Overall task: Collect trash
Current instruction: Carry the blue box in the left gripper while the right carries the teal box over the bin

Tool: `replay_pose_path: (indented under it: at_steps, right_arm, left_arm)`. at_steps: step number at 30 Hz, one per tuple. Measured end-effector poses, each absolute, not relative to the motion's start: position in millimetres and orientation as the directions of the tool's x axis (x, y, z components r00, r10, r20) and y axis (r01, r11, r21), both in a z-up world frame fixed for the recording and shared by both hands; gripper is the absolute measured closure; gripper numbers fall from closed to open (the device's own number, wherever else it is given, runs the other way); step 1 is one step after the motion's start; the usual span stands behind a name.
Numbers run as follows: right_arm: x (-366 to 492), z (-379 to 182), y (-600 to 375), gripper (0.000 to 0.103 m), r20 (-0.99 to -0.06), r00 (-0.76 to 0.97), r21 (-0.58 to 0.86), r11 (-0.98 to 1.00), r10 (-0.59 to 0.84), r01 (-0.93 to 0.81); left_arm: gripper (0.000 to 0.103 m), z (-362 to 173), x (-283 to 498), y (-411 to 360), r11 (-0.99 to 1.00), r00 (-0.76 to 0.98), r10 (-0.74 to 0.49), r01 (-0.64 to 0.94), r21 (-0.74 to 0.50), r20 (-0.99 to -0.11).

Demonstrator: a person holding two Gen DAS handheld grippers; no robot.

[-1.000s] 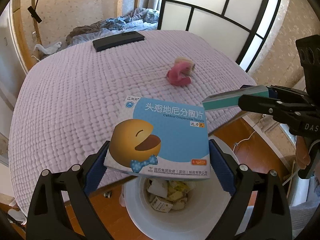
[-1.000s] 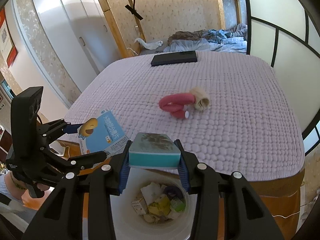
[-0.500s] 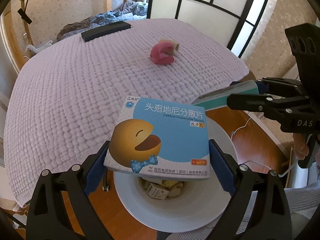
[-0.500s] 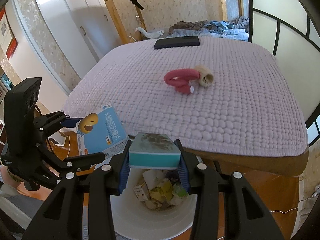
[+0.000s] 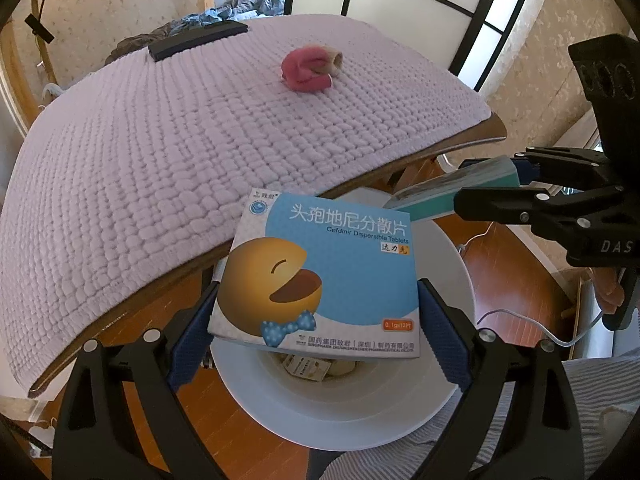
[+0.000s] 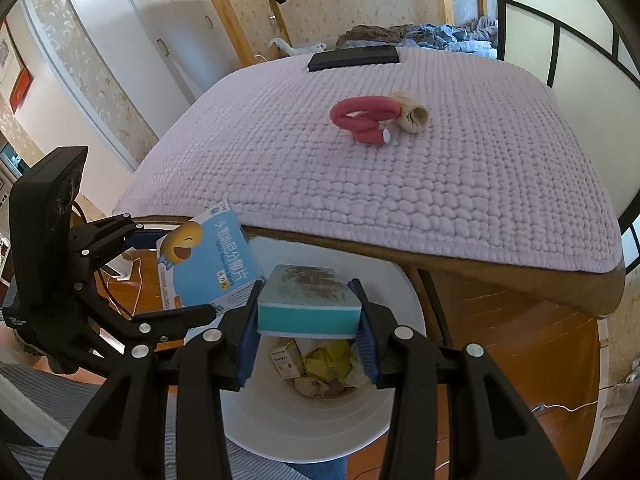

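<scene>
My left gripper (image 5: pixel 316 312) is shut on a flat blue tablet box (image 5: pixel 320 276) with a yellow cartoon face, held across its width. The box hangs over the white trash bin (image 5: pixel 340 412), which holds crumpled paper and small cartons. My right gripper (image 6: pixel 306 320) is shut on a teal box (image 6: pixel 308 300), also above the bin (image 6: pixel 304 428). Each gripper shows in the other's view: the right gripper (image 5: pixel 520 196) with the teal box (image 5: pixel 452 192) at the right, the left one (image 6: pixel 132 272) with the blue box (image 6: pixel 208 260) at the left.
A bed with a lilac quilt (image 5: pixel 180 128) reaches over the bin's far side on a wooden frame (image 6: pixel 500 276). On it lie a pink curled tube with a beige scrap (image 6: pixel 372 118) and a black flat device (image 6: pixel 354 58). Wood floor and cables surround the bin.
Both grippers have come back off the bed edge and sunk toward the bin, which now fills more of each view. Both boxes stay gripped.
</scene>
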State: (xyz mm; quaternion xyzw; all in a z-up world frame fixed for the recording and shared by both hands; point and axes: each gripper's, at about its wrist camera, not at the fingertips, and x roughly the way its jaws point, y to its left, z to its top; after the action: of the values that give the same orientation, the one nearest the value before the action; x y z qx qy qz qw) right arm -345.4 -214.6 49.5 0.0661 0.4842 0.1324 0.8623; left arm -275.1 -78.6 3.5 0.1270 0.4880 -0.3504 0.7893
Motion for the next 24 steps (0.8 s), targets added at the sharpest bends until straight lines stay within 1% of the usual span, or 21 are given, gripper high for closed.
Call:
replay_pose_path:
  at_steps: [24]
  right_arm:
    - [-347.4, 13.2, -206.2, 0.062, -0.857, 0.433, 0.231, 0.959, 0.279, -0.161]
  left_arm:
    - [0.009, -28.1, -275.6, -82.9, 0.732, 0.239, -0.390, 0.666, -0.142, -0.889]
